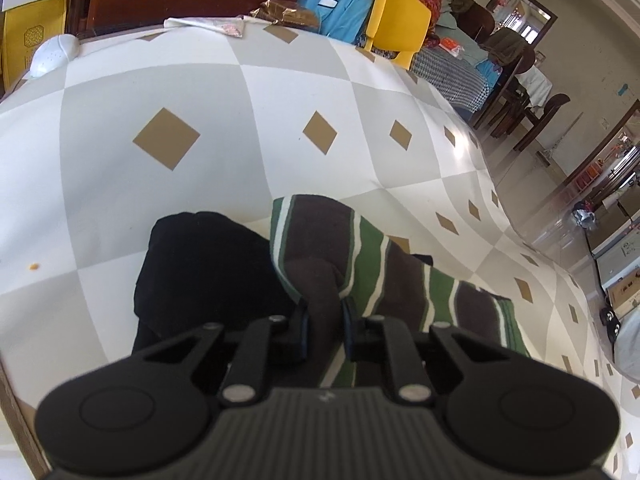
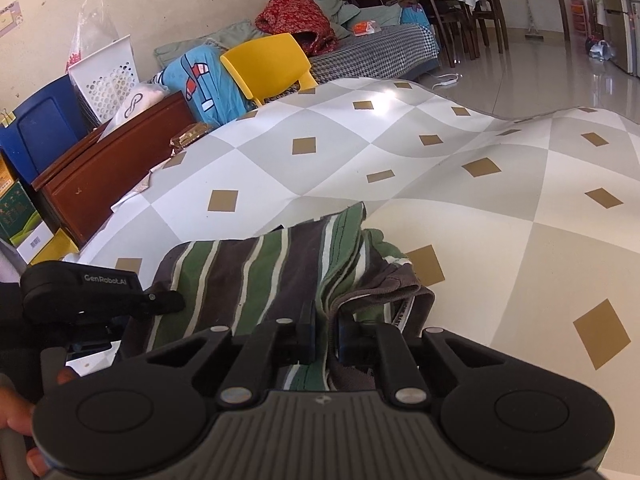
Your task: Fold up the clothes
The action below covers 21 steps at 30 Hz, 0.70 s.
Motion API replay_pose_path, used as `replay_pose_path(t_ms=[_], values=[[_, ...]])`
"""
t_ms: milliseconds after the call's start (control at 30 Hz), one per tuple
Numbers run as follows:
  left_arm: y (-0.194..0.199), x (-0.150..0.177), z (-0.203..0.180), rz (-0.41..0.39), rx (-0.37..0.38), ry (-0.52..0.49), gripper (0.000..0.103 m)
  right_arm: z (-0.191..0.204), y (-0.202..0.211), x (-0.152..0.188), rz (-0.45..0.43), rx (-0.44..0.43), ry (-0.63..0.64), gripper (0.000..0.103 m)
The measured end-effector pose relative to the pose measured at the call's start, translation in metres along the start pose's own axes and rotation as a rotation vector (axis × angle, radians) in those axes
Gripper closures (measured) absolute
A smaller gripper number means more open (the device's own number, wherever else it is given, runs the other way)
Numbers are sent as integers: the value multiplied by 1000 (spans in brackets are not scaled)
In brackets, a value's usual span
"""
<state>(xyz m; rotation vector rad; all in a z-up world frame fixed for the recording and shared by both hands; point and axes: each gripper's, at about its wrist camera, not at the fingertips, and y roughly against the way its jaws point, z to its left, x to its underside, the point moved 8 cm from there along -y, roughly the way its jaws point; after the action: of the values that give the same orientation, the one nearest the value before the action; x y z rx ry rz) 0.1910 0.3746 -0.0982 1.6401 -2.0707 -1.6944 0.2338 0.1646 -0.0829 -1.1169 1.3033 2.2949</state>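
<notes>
Both tongs are clenched on the brown, green and white striped knit garment, which lies bunched on the diamond-patterned white and grey table covering, toward its near edge. The left gripper pinches a brown fold; the right gripper grips layered cloth by what may be the collar. The garment's length runs between them, left gripper's end beside a black cloth.

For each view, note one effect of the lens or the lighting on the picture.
Left wrist view: the fisheye bows the checked tablecloth into a dome. Right wrist view: glare whitens the tablecloth near the yellow chair, and the floor gleams.
</notes>
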Motion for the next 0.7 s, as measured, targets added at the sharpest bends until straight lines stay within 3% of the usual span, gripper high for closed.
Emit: replay_pose_path(t_ms=[267,400,500,567,600,700], values=[[36,-12,0,-65,-13,-19,90,40,15,-24,-68,-62,67,92],[35,-15,22,-79,-113,-13,90,58,7,-21,-67,-56,115,92],[22,-7,48,-35,-198,45,80,54,3,-13,-45,-29,117,89],[12,3,69,14,-234,134,70,45,6,-9,-42,-7,109,80],[13,3,75,6,-240,162,61,41,7,-8,-40,3,105,75],[28,-6,75,-59,-286,132,57,28,11,-3,-36,36,93,75]])
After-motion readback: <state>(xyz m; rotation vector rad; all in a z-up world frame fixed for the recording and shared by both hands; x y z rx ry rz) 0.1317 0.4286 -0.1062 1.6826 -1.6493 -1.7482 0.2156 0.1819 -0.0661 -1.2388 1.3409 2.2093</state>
